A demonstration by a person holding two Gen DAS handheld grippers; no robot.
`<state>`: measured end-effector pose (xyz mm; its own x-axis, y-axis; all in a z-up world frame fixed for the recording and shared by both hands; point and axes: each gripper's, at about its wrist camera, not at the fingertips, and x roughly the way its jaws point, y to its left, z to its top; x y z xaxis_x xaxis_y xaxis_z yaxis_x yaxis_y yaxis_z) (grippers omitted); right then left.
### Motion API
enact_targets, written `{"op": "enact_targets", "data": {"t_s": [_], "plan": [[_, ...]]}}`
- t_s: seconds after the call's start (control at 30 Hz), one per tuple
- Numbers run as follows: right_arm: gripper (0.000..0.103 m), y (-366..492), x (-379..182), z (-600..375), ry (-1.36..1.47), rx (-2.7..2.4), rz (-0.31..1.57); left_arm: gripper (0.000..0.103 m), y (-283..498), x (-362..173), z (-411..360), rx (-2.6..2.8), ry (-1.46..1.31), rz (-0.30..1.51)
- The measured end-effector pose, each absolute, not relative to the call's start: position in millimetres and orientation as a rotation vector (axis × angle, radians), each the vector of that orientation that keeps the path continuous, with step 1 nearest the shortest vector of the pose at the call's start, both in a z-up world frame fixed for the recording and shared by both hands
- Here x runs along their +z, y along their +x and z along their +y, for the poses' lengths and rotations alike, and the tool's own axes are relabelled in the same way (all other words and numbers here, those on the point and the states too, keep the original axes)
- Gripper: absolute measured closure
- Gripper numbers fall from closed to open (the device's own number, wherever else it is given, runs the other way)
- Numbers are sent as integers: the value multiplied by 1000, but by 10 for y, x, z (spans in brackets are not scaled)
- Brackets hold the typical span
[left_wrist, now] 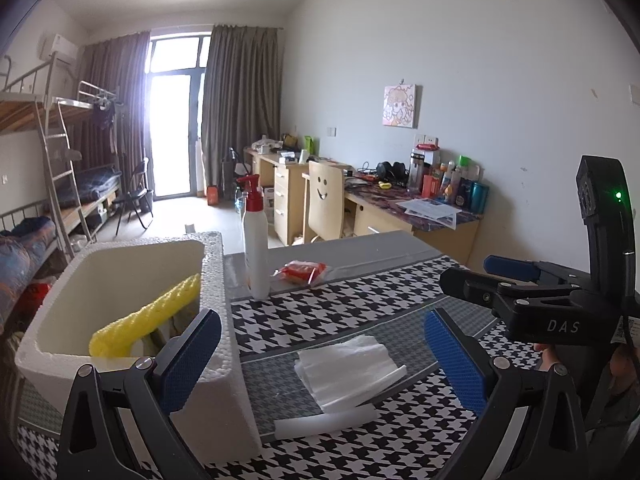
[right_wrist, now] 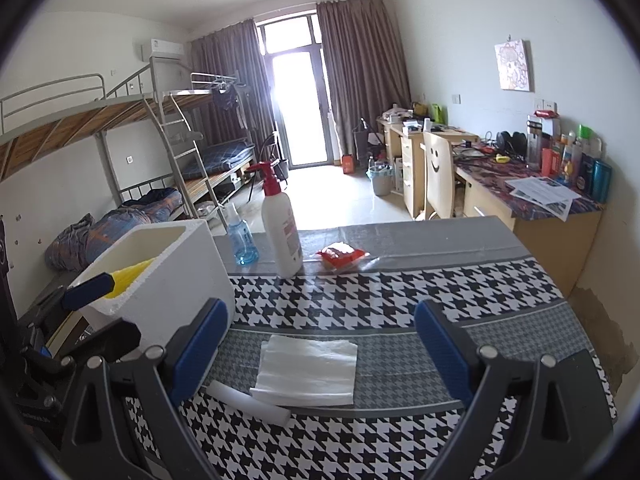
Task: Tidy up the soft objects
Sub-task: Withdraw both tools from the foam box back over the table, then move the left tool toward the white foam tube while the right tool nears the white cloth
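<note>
Left gripper (left_wrist: 320, 364): blue-padded fingers spread wide apart with nothing between them, low over the near part of the desk, its left finger in front of the foam box's near right corner
Right gripper (right_wrist: 320, 352): fingers likewise wide apart and empty, over the near edge of the desk; it also shows at the right side of the left wrist view, a green light lit on its body
Hand (left_wrist: 556, 360): only a small part shows under the right gripper's body in the left wrist view
White foam tube (right_wrist: 248, 400): lies flat near the near edge of the desk, just in front of the folded sheets and touching or slightly under their near left corner
Folded white foam sheets (right_wrist: 308, 372): a flat, roughly square stack on the grey band of the cloth, near the desk's near edge and between the fingers of both grippers as seen in each view
Desk (right_wrist: 400, 296): covered with a black-and-white houndstooth cloth with grey bands
Foam box (left_wrist: 224, 360): white, open-topped, standing at the left edge of the desk
Yellow foam net (left_wrist: 148, 320): lies slanted inside the foam box, one end leaning up toward its right wall
White pump bottle (right_wrist: 282, 228): red pump head, upright toward the far edge of the desk, just beyond the box's far right corner
Blue spray bottle (right_wrist: 240, 240): clear blue, upright, just left of the pump bottle
Red packet (right_wrist: 342, 258): in clear wrap, flat near the far edge, right of the pump bottle
</note>
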<state>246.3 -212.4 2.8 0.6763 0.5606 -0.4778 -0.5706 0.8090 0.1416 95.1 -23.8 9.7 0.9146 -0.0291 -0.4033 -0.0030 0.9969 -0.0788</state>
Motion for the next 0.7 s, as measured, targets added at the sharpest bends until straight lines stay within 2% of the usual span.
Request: {"op": "enact_targets", "data": {"t_s": [0.7], "plan": [[6,2500,-73,-2214,-15,606,545,1,981,-26,-573,-52,-16,434]]}}
